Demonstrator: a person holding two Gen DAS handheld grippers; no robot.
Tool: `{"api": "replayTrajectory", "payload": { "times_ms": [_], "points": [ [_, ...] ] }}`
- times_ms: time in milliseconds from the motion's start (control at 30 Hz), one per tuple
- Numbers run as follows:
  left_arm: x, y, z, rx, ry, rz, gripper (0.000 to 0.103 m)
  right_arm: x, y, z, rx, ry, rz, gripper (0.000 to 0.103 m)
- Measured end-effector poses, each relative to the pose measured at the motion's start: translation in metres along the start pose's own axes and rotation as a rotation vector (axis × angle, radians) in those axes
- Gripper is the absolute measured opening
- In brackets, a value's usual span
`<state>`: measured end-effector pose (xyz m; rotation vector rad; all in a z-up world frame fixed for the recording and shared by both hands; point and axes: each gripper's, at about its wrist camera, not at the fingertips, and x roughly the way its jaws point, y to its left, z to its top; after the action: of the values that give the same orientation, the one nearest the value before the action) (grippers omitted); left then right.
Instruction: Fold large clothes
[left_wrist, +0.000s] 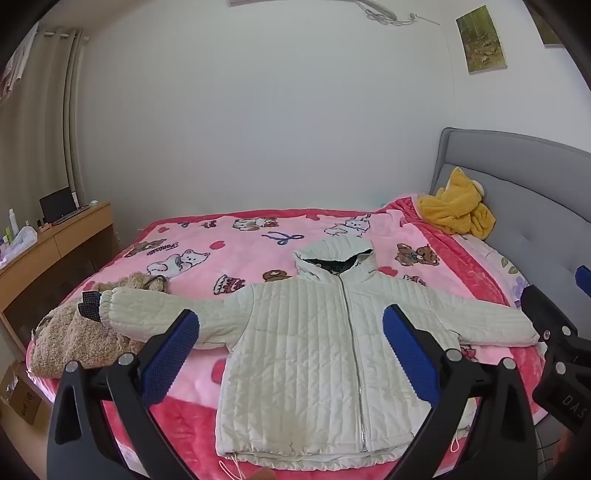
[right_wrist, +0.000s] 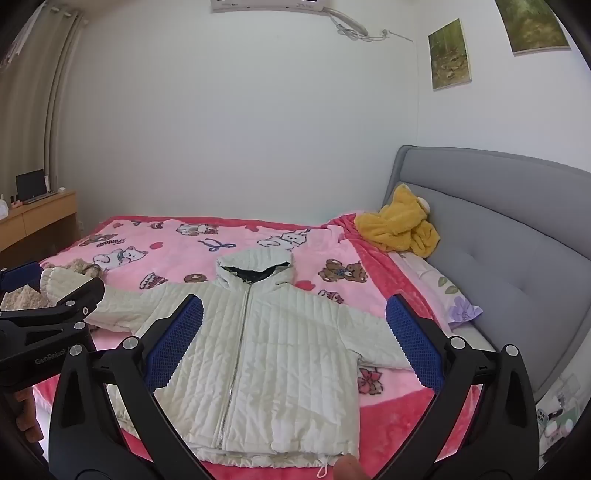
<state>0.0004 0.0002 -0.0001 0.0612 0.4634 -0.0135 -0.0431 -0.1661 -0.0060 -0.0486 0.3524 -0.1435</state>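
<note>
Open pink blanket (left_wrist: 229, 236) lies clear beyond my jacket's (left_wrist: 306, 354) hood, while a tan fleece heap (left_wrist: 74, 336) crowds its left cuff and a yellow garment (right_wrist: 400, 225) blocks the headboard (right_wrist: 517, 236) corner.

i count one white hooded jacket (left_wrist: 314, 332) on one bed (left_wrist: 207, 240), plus one yellow garment (left_wrist: 458, 210) and one tan fleecy garment (left_wrist: 74, 336). two pictures (right_wrist: 450, 55) hang on the wall. i have two tools, left tool (left_wrist: 291, 354) and right tool (right_wrist: 295, 343).

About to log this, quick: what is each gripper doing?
Left gripper: open, holding nothing, above the jacket.
Right gripper: open, holding nothing.
</note>
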Motion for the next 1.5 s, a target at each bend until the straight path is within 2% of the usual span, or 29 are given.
{"api": "replayTrajectory", "payload": {
  "times_ms": [1500],
  "points": [
    [-0.011, 0.010, 0.000, -0.006, -0.007, 0.014, 0.098, -0.010, 0.005, 0.000, -0.005, -0.022, 0.009, 0.095]
  ]
}}
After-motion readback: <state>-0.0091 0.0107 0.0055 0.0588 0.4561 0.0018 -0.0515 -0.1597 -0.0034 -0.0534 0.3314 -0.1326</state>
